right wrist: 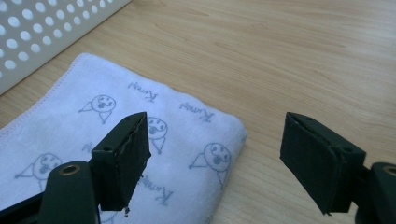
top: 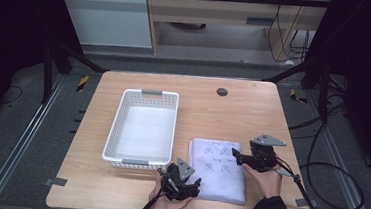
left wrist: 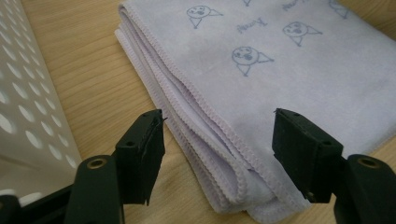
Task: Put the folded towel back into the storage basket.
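A folded lavender towel [top: 218, 172] printed with small cartoon faces lies on the wooden table [top: 233, 111] near its front edge. My left gripper [top: 193, 185] is at the towel's near left corner. In the left gripper view the towel [left wrist: 280, 70] shows its stacked hemmed layers, and the left gripper [left wrist: 218, 115] stands open with that corner between its jaws, not touching. My right gripper [top: 237, 156] hovers at the towel's right edge. In the right gripper view it [right wrist: 215, 119] is open, one jaw over the towel [right wrist: 70, 130] and the other over bare wood.
A white perforated basket [top: 116, 124] stands empty just left of the towel, its wall close by in the left gripper view [left wrist: 23, 93] and farther off in the right gripper view [right wrist: 46, 28]. A black round grommet [top: 222, 92] sits near the table's far edge. Cables trail off to the right.
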A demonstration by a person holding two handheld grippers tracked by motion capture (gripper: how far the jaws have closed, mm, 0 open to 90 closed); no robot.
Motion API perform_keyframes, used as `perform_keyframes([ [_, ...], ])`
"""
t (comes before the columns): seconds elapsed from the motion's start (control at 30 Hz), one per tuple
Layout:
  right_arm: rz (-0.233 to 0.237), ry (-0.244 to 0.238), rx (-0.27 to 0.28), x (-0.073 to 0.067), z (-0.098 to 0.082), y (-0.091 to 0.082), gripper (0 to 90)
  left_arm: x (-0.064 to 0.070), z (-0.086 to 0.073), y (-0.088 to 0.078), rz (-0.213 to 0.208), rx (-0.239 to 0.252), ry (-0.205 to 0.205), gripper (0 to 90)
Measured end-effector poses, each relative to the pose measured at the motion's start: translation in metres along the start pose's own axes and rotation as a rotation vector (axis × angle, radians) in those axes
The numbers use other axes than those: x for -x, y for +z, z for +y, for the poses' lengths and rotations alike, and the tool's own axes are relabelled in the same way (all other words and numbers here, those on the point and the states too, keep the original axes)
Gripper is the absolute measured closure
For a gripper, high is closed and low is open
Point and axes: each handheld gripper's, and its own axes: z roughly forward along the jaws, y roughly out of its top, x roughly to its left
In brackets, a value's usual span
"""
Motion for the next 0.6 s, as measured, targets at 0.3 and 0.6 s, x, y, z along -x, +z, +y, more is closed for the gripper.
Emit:
perform_keyframes([
  [0.3,0.023,0.031,-0.037,0.000,-0.008,0.013,26.7,-0.004,-0.004,0.010,0.000,-0.016,-0.029,32.7],
  [0.6,0.021,0.022,-0.077,0.001,-0.013,0.020,28.7,-0.004,-0.006,0.016,-0.003,-0.029,-0.048,31.2],
])
